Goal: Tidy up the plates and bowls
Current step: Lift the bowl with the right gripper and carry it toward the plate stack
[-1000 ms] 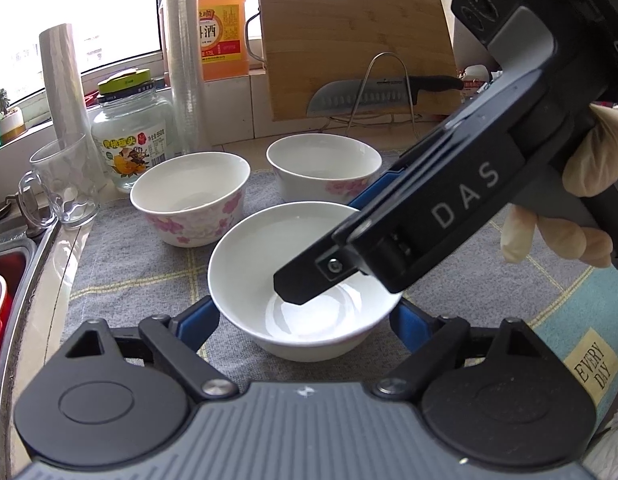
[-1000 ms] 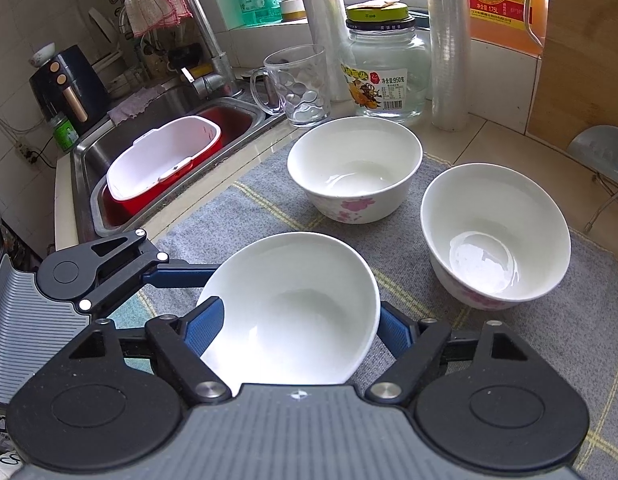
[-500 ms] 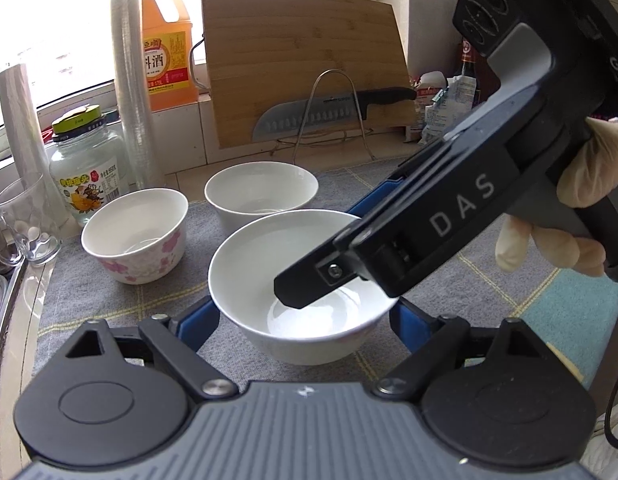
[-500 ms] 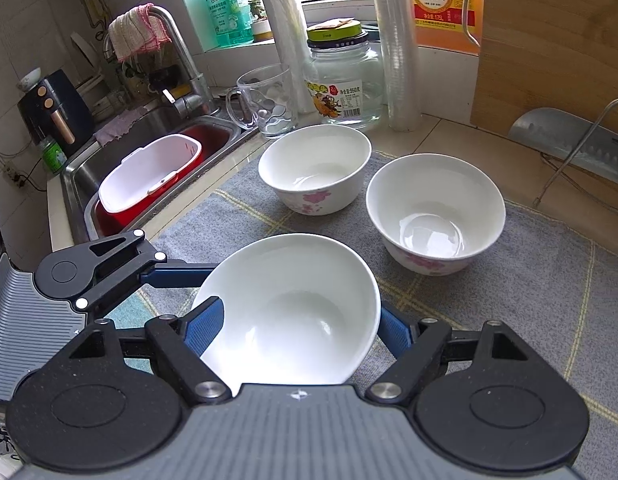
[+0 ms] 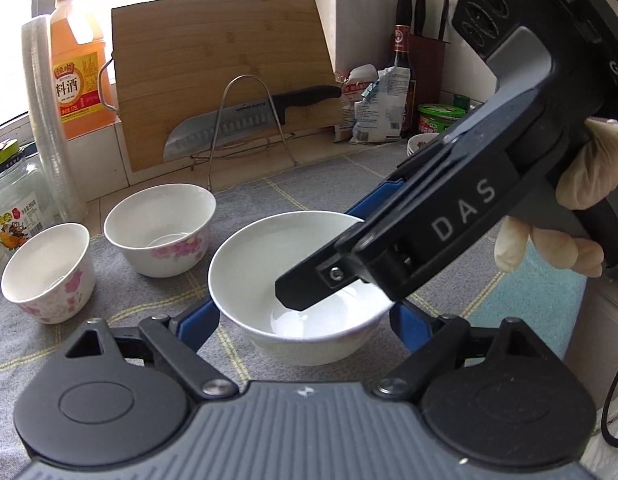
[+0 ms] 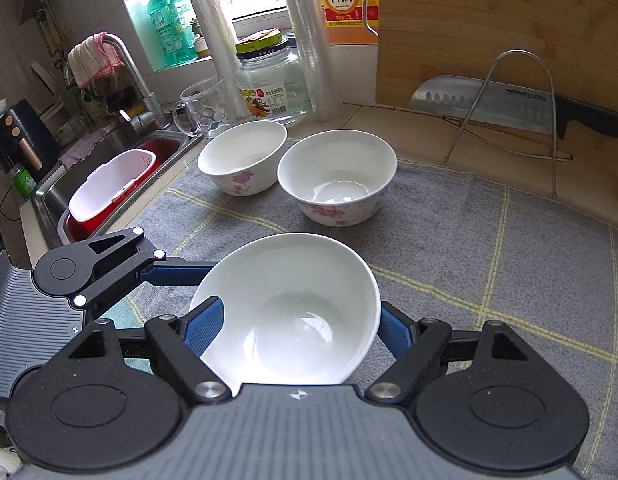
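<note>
A white bowl (image 5: 309,280) sits between the blue fingers of both grippers, tilted toward the right wrist camera (image 6: 293,308). My left gripper (image 5: 305,320) is shut on its sides. My right gripper (image 6: 297,320) is shut on it too, and its body (image 5: 449,220) crosses over the bowl in the left wrist view. Two more white bowls with pink flowers stand on the grey cloth: one nearer the sink (image 6: 243,156) (image 5: 47,270), one beside it (image 6: 337,174) (image 5: 161,228).
A grey checked cloth (image 6: 489,248) covers the counter. Behind stand a wooden cutting board (image 5: 221,80), a knife on a wire rack (image 5: 245,120), a glass jar (image 6: 271,80), a glass mug (image 6: 201,106) and an orange bottle (image 5: 79,80). The sink with a red-and-white tub (image 6: 109,184) lies left.
Both grippers have carried the held bowl back and to the right, away from the two flowered bowls and the sink. Both grips are unchanged.
</note>
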